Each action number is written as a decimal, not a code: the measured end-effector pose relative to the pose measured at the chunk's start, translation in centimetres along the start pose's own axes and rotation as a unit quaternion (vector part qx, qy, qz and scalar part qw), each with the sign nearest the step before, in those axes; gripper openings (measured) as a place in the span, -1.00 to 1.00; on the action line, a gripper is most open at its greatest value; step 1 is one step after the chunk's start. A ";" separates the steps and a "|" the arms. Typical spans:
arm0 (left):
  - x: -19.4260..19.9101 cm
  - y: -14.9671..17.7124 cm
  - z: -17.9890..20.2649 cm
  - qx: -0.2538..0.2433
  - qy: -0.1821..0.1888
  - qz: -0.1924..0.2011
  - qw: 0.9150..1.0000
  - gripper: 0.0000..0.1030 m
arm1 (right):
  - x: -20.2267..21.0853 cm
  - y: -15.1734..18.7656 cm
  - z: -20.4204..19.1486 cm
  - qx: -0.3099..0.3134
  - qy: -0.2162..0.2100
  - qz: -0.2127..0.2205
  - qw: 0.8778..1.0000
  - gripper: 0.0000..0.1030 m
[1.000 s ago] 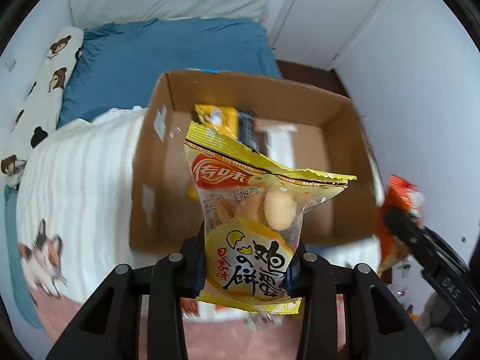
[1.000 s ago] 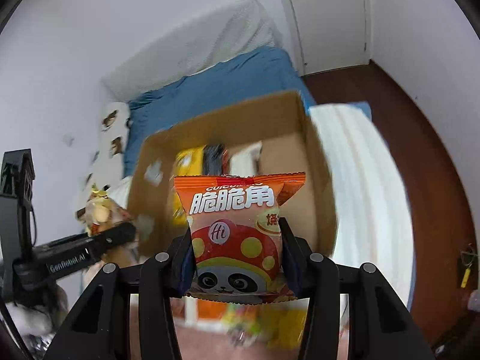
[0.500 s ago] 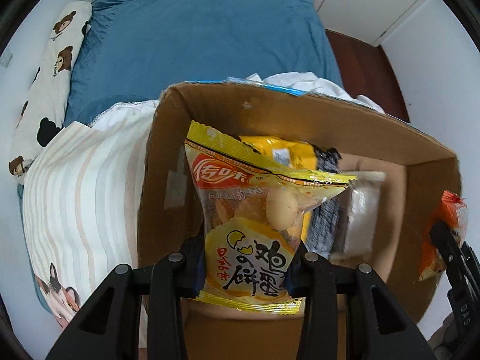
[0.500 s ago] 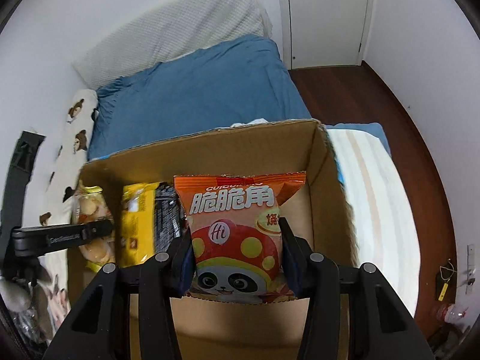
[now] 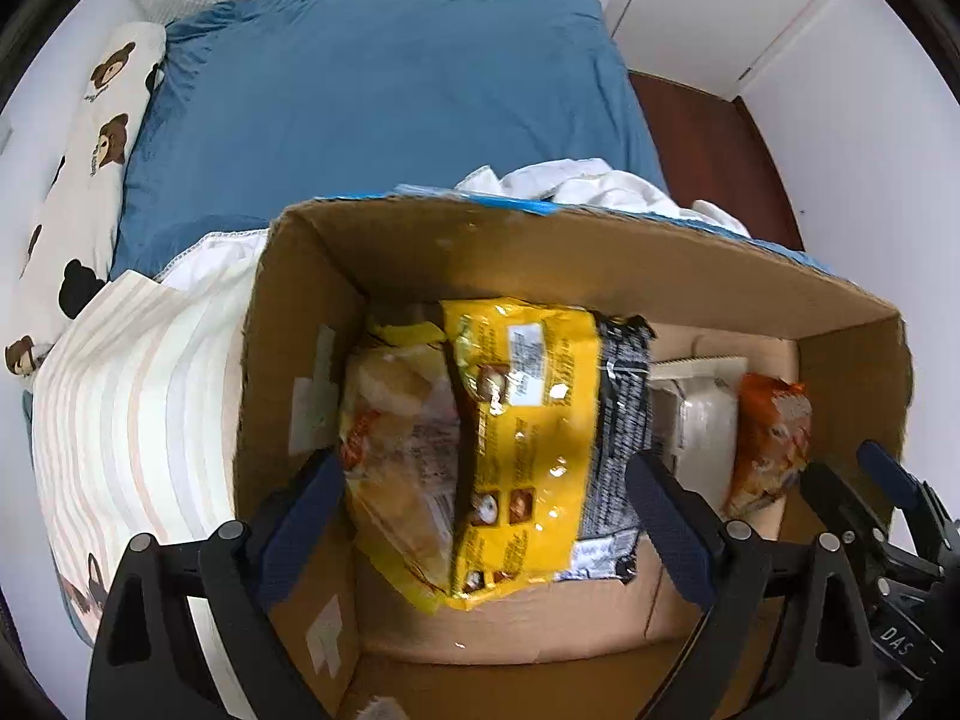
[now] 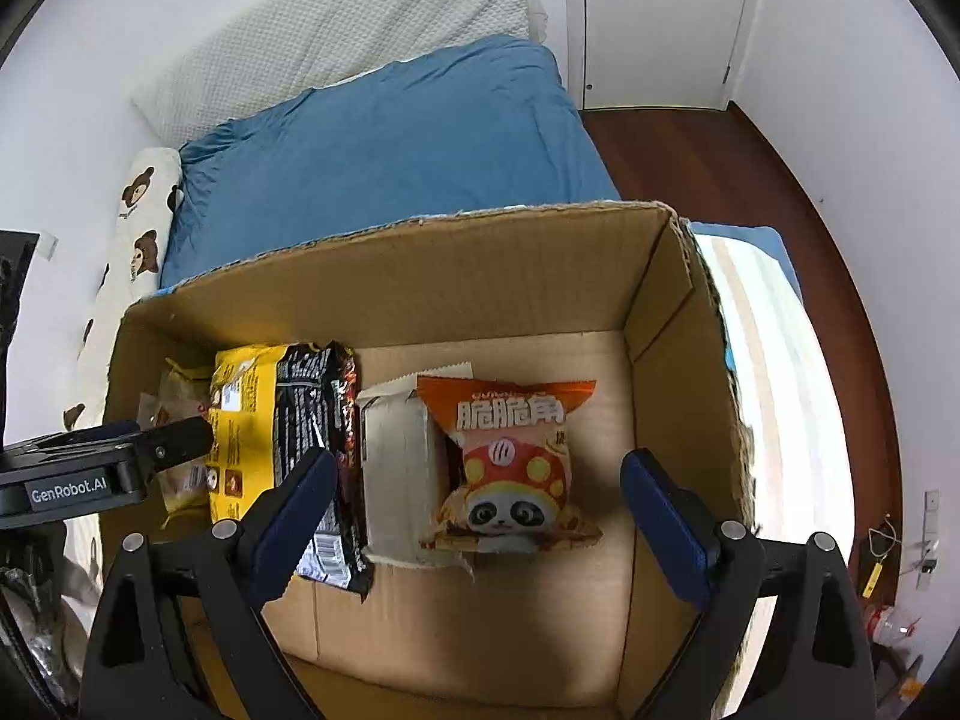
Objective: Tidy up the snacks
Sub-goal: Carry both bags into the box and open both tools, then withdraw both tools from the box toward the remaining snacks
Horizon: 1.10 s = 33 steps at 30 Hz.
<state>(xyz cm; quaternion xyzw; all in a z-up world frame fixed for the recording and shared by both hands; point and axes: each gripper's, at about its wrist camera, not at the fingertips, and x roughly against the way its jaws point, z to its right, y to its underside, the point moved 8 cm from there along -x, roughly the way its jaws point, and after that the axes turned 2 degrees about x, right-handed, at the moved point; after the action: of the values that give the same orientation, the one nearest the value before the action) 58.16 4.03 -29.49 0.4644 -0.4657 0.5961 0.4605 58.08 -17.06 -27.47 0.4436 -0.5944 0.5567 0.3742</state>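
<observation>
Both grippers hang over an open cardboard box (image 5: 570, 234) (image 6: 420, 240), pointing down into it. My left gripper (image 5: 480, 480) has its jaws opening wide, pads touching nothing. Below it a clear-and-yellow egg biscuit packet (image 5: 396, 438) lies blurred at the box's left end, beside a yellow packet (image 5: 522, 420). My right gripper (image 6: 477, 474) is also opening, nothing pressed between its pads. Under it the orange panda snack packet (image 6: 510, 462) lies free, partly on a white packet (image 6: 402, 468). A black packet (image 6: 324, 420) sits between the yellow and white ones.
The box rests on a striped cream blanket (image 5: 120, 396) on a bed with a blue sheet (image 5: 372, 96) and a bear-print pillow (image 5: 102, 120). The box floor right of the panda packet (image 6: 600, 396) is bare cardboard. Dark wood floor (image 6: 720, 168) and a white door lie beyond.
Both grippers came down over the box, then opened. The egg biscuit packet dropped from the left jaws and the panda packet from the right jaws into the box.
</observation>
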 end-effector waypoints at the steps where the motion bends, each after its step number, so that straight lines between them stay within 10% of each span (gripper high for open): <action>1: 0.4 0.2 0.2 -0.003 0.000 0.008 1.000 0.87 | 0.2 0.1 0.0 0.000 0.002 -0.001 1.000 0.90; 33: 17.5 17.5 0.7 -0.035 -0.010 0.246 0.969 0.87 | 19.5 14.3 -3.0 0.042 -0.008 0.125 0.991 0.89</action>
<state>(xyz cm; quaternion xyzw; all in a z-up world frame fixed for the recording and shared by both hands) 38.50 2.87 -14.44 0.3252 -0.5908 0.6697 0.3110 38.09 -16.47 -13.61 0.3857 -0.6245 0.6200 0.2773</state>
